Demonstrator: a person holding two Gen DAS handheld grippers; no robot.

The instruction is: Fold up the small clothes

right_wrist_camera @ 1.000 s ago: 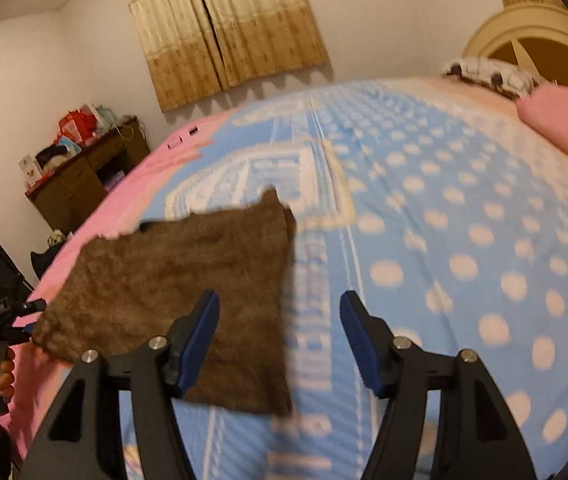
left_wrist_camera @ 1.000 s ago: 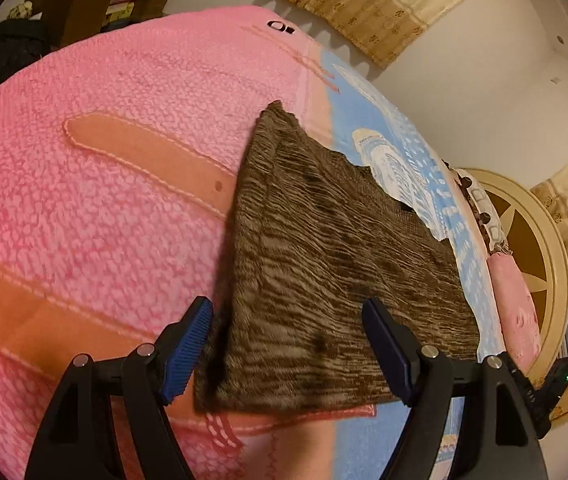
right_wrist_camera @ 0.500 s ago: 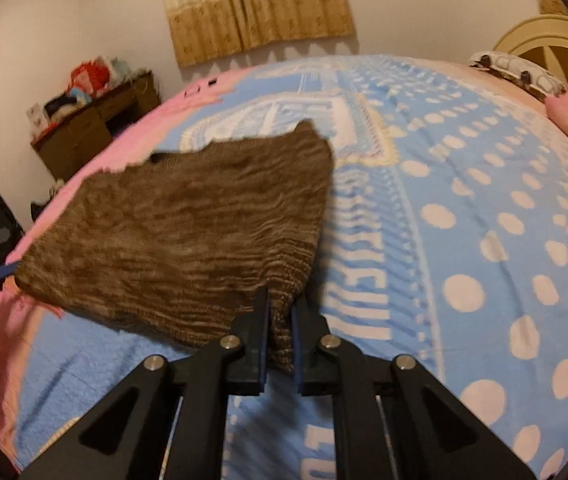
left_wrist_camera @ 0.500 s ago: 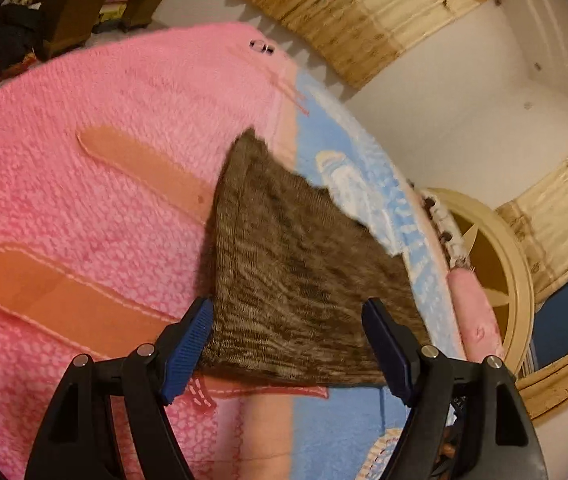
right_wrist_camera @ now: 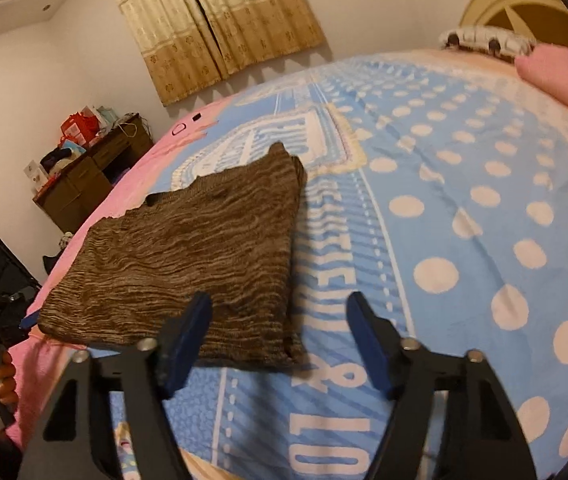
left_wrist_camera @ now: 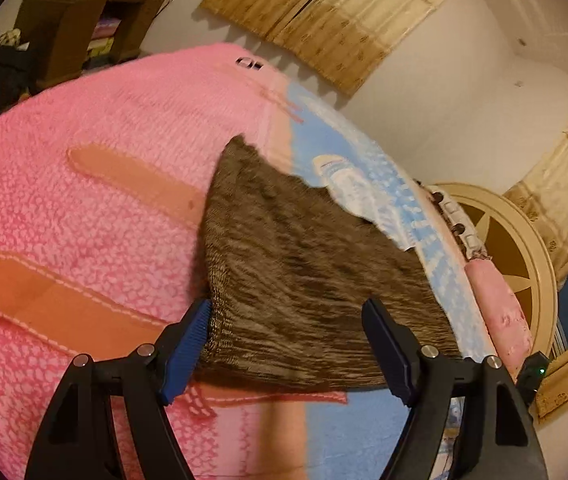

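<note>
Left gripper (left_wrist_camera: 286,346) fingers stood apart — the folded brown knit garment (left_wrist_camera: 304,280) lay between them on the bedspread (left_wrist_camera: 63,220). Right gripper (right_wrist_camera: 279,340) fingers were also apart, the garment's near corner just beyond its left finger (right_wrist_camera: 185,344)

The left wrist camera looks low and close along its spread fingers across the brown knit garment (left_wrist_camera: 308,280) toward the headboard (left_wrist_camera: 524,264). The right wrist camera faces the curtains (right_wrist_camera: 219,28) from the opposite edge. Both share garment and bedspread (right_wrist_camera: 464,200).
</note>
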